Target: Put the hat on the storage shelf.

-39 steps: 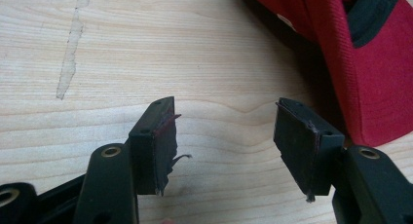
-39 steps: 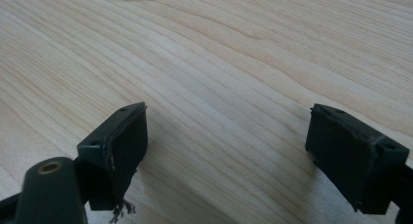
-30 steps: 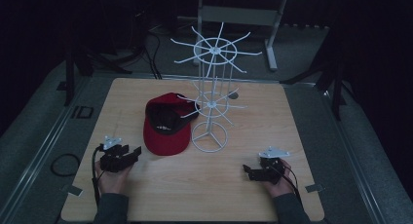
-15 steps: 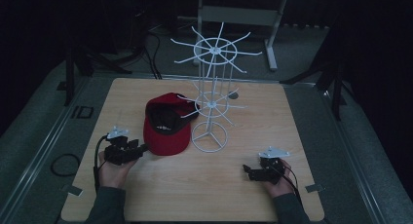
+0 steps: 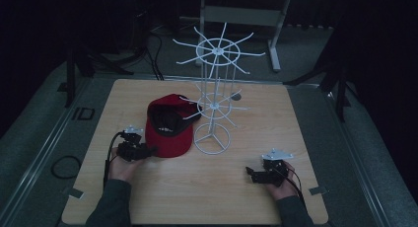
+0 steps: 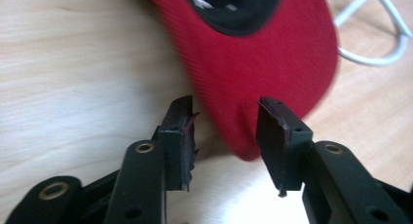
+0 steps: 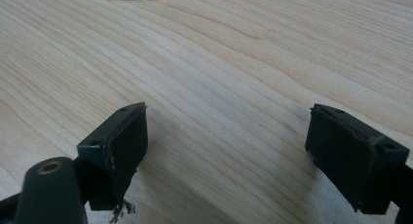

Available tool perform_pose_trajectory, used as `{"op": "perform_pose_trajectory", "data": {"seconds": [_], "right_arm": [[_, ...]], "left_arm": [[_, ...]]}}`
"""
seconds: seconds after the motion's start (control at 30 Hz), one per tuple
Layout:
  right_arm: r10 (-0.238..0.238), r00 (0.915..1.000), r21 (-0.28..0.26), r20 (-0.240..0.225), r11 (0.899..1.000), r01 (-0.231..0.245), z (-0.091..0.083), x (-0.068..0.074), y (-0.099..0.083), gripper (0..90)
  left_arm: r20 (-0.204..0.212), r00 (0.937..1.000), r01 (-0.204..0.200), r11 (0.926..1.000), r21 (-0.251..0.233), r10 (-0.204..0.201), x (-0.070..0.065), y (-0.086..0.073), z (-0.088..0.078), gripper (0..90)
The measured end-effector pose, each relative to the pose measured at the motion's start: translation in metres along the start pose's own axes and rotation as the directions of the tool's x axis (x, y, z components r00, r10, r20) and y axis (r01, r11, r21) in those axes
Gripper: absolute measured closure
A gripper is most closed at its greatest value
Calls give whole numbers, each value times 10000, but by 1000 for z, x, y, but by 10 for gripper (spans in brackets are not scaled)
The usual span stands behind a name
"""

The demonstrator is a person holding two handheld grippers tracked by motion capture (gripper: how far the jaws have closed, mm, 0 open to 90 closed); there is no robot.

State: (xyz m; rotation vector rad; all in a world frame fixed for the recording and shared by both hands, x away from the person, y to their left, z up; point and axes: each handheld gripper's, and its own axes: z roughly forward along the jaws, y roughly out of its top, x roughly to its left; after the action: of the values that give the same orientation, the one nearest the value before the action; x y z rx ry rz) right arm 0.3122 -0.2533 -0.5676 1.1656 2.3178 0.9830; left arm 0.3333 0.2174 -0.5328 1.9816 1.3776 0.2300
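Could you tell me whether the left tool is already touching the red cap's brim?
Cannot tell. In the left gripper view the brim of the red cap reaches between the left tool's open jaws, but blur hides any contact.

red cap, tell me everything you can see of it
The cap is red ribbed fabric with a dark lining and lies upside down on the wooden table, opening up, brim towards the person. It sits just left of the white wire rack, whose arm reaches over it. The left gripper is open, jaws straddling the brim's edge, not yet closed on it.
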Motion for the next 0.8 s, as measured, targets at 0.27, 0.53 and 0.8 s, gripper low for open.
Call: {"op": "perform_pose_trajectory", "data": {"seconds": [0.27,0.53,0.8], "right_arm": [[-2,10000,-21,-2,10000,2,0,0,0,153],[8,10000,-9,0,10000,-8,0,0,0,153],[3,10000,-8,0,10000,-3,0,0,0,153]], "left_arm": [[793,9964,-313,9990,317,287,-17,3,10,608],[1175,9931,-25,9996,274,-7,-17,11,26,594],[1429,9895,185,9991,378,-237,-13,18,39,574]]}}
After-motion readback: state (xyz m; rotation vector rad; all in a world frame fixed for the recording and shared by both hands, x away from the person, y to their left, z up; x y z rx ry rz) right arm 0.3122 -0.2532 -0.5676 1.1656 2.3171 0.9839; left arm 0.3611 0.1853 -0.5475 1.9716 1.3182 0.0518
